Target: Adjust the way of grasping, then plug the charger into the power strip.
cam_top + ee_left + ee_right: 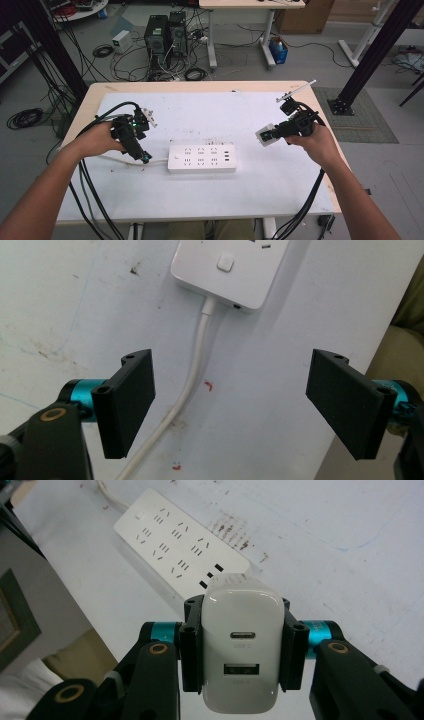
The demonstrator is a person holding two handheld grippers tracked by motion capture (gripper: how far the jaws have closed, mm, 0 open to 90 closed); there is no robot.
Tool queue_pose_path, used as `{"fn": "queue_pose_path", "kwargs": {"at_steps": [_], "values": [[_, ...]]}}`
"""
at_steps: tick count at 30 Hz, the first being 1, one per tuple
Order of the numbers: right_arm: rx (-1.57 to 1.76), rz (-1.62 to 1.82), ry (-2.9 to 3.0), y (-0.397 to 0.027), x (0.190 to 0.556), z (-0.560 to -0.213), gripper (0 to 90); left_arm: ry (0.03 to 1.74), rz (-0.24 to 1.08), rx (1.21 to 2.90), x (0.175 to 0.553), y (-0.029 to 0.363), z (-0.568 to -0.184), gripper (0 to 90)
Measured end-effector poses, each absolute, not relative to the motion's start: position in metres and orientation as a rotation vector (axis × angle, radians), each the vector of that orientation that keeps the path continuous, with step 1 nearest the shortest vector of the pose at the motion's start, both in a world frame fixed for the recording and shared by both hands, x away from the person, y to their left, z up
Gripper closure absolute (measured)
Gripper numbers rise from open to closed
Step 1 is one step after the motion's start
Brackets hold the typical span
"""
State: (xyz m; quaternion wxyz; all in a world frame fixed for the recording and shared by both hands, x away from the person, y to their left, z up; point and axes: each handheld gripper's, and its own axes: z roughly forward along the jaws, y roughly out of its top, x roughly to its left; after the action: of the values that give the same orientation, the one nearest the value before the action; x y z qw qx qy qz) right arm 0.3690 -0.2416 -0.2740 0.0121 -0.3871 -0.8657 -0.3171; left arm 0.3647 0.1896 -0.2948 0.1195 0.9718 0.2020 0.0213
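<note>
A white power strip (201, 158) lies flat near the middle of the table, its white cord (115, 161) running off to the left. My left gripper (143, 156) hovers over that cord just left of the strip. In the left gripper view, the left gripper (240, 405) is open, with the cord (192, 385) below the gap and the strip's switch end (230, 267) ahead. My right gripper (272, 134) hangs in the air right of the strip. It is shut on a white USB charger (241, 650), whose two ports face the camera, above the strip (175, 545).
A white mat (300, 170) covers the wooden table (320, 95). Thick black cables (92, 195) trail from both grippers off the near edge. Beyond the far edge, computer towers (165, 35) and loose cables sit on the floor, with black frame posts (370, 55) at the right.
</note>
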Motion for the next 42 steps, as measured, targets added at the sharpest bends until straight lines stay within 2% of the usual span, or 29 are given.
{"fn": "queue_pose_path", "kwargs": {"at_steps": [8, 25, 26, 32, 42], "values": [[-1.115, -0.93, -2.79, -0.227, 0.37, -0.269, 62.2, 0.626, 0.111, 2.847, 0.361, 0.198, -0.291, 19.8], [-0.813, -0.836, -2.923, -0.177, 0.393, -0.264, 62.2, 0.633, 0.113, 2.868, 0.37, 0.209, -0.297, 19.8], [-0.781, -0.799, -2.947, -0.161, 0.401, -0.265, 62.2, 0.633, 0.114, 2.871, 0.371, 0.211, -0.299, 19.8], [-0.656, -0.726, -2.991, -0.13, 0.413, -0.268, 62.2, 0.654, 0.079, 2.877, 0.376, 0.215, -0.308, 19.8], [-0.504, -0.632, -3.026, -0.101, 0.421, -0.288, 62.2, 0.645, 0.096, 2.879, 0.383, 0.222, -0.315, 19.8]]}}
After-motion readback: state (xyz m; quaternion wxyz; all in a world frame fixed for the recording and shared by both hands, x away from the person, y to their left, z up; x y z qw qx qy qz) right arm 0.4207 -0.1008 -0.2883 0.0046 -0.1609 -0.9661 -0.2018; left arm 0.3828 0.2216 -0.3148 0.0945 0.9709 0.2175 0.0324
